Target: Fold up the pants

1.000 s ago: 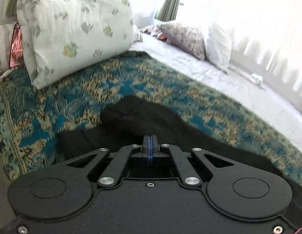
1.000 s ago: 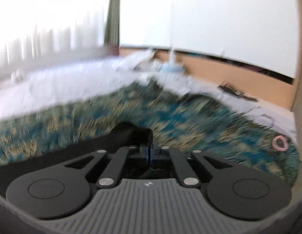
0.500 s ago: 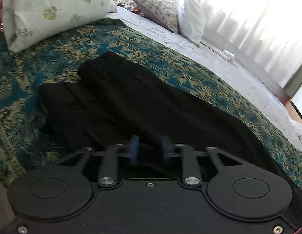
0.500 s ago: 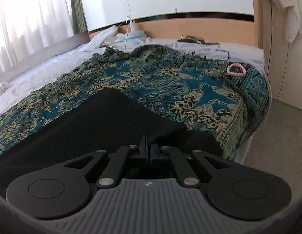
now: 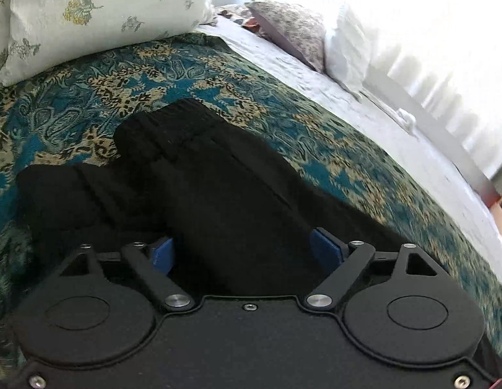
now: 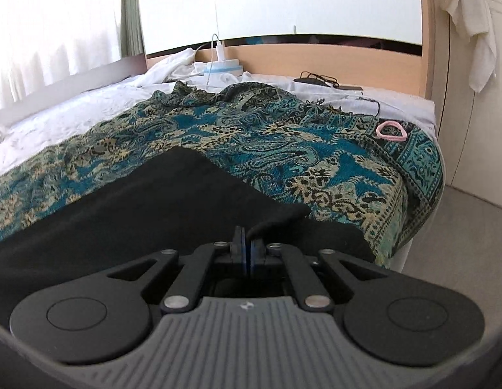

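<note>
Black pants (image 5: 218,175) lie on the teal patterned bedspread (image 5: 332,149), folded lengthwise with the waistband at the far end. My left gripper (image 5: 244,253) hovers low over the waist part with its jaws opening; the blue pads (image 5: 163,254) stand wide apart, the cloth lies between them and they do not press it. In the right wrist view the leg end of the pants (image 6: 160,207) spreads flat to the left. My right gripper (image 6: 247,251) is shut on a raised fold of the black cloth at the hem corner.
A flowered pillow (image 5: 89,16) lies beyond the waistband, with more pillows (image 5: 293,32) by the curtained window. A pink ring (image 6: 392,131) rests near the bedspread's corner. Cables and a blue-white device (image 6: 222,64) sit by the wooden headboard. The bed edge drops to the floor at right.
The left gripper sank toward the pants and its pads spread apart, letting go of the cloth. The right gripper swung sideways with the hem earlier, then held still, staying shut.
</note>
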Motion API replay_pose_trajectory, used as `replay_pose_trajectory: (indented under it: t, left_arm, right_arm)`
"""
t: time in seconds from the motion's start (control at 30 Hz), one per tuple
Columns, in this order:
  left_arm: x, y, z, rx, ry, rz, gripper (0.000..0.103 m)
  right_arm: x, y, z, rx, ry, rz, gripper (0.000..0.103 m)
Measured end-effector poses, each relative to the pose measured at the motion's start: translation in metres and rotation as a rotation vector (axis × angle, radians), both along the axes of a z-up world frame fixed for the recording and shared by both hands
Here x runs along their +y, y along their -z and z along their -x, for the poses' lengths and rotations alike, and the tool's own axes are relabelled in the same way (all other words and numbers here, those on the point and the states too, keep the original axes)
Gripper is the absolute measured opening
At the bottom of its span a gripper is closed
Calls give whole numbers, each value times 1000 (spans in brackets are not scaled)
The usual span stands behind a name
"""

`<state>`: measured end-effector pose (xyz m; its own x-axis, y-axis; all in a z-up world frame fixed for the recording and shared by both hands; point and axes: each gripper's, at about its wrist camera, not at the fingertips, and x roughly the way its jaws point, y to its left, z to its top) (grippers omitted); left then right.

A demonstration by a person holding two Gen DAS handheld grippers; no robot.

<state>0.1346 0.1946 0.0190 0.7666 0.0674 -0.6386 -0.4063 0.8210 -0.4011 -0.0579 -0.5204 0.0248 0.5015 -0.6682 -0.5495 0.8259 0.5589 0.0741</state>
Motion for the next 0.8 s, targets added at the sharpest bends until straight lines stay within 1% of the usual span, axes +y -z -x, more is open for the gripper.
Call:
replay_pose_trajectory:
  t: [0.03, 0.07, 0.1, 0.17, 0.27, 0.3, 0.37, 0.5, 0.53, 0.6, 0.67, 0.73, 0.8]
  left_arm:
    - [-1, -2, -2, 18, -34, -30, 40]
    - [-3, -6, -4, 44, -56, -85, 20]
    - [-6, -10, -3, 56, -51, -124, 7]
    - [-5, -18, 7, 19, -42, -120, 6]
    - [-4, -36, 28, -14, -21, -140, 4]
    - [-2, -42, 36, -23, -15, -132, 4]
    - [2, -50, 54, -40, -12, -113, 3]
    - [7, -67, 88, -86, 2, -129, 3]
    - [9, -68, 93, -84, 9, -128, 3]
    - [9, -66, 99, -53, 16, -134, 3]
    - [7, -58, 102, -31, 32, -164, 3]
    - [2, -43, 98, 15, 48, -187, 3]
    - [-3, -23, 92, 83, 62, -217, 4]
  right_arm:
    - [-1, -1, 1, -9, 4, -11, 5]
    - [-3, -3, 1, -15, 9, -18, 5]
    - [-3, -5, 1, -17, 14, -18, 5]
    - [-2, -10, 2, -17, 17, -1, 5]
    - [2, -22, 7, -6, 12, 51, 4]
    - [3, -27, 9, -4, 5, 59, 4]
    - [5, -34, 16, 0, -4, 73, 4]
    - [10, -45, 34, 7, -11, 104, 4]
    - [10, -47, 38, 6, -6, 106, 4]
    - [8, -46, 42, 16, 6, 114, 4]
    - [3, -41, 42, 43, 12, 102, 4]
    - [-3, -31, 39, 79, 12, 75, 4]
    - [-8, -20, 37, 104, 11, 55, 4]
